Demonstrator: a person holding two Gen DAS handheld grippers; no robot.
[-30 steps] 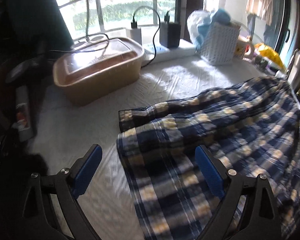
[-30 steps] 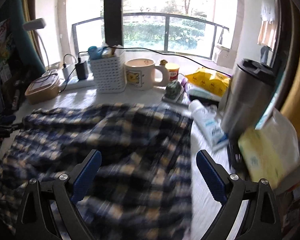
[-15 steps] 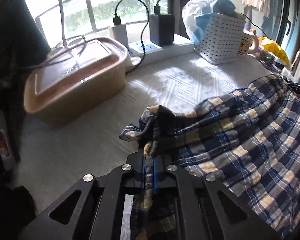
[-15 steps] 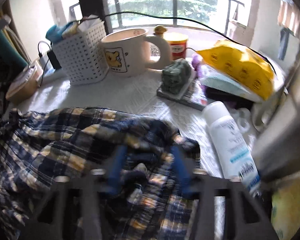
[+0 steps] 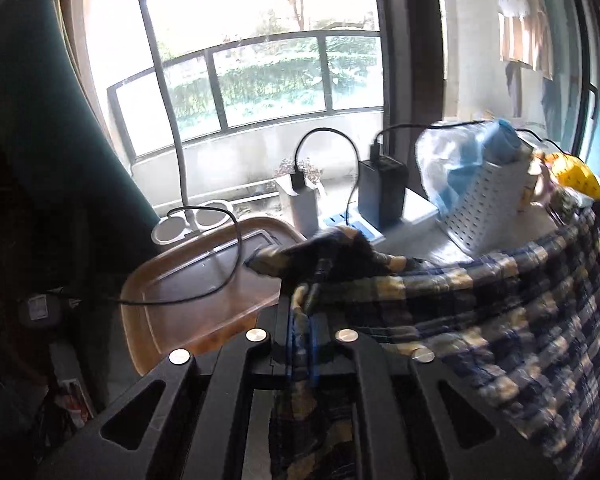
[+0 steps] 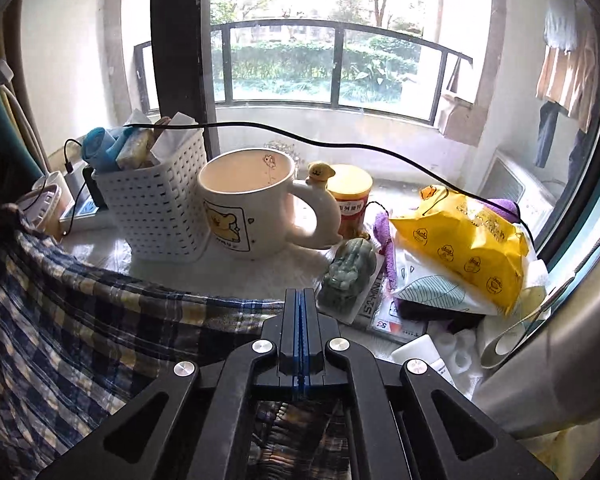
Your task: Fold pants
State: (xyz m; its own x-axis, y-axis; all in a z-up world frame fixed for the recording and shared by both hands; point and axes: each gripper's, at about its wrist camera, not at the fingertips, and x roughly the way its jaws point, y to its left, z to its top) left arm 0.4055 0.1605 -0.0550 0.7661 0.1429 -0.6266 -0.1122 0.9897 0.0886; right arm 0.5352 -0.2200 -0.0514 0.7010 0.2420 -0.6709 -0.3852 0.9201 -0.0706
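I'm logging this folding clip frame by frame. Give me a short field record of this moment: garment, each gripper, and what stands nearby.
garment: plaid pants, lifted, hanging stretched between the two grippers
left gripper: shut on one end of the fabric
right gripper: shut, cloth bunched beneath it
behind garment: white basket, mug, brown lidded container
right side: yellow bag, steel flask

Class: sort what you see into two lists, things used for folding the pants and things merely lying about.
In use: plaid pants; left tool; right tool.

Lying about: white basket; mug; yellow packet; brown lidded box; green figurine.
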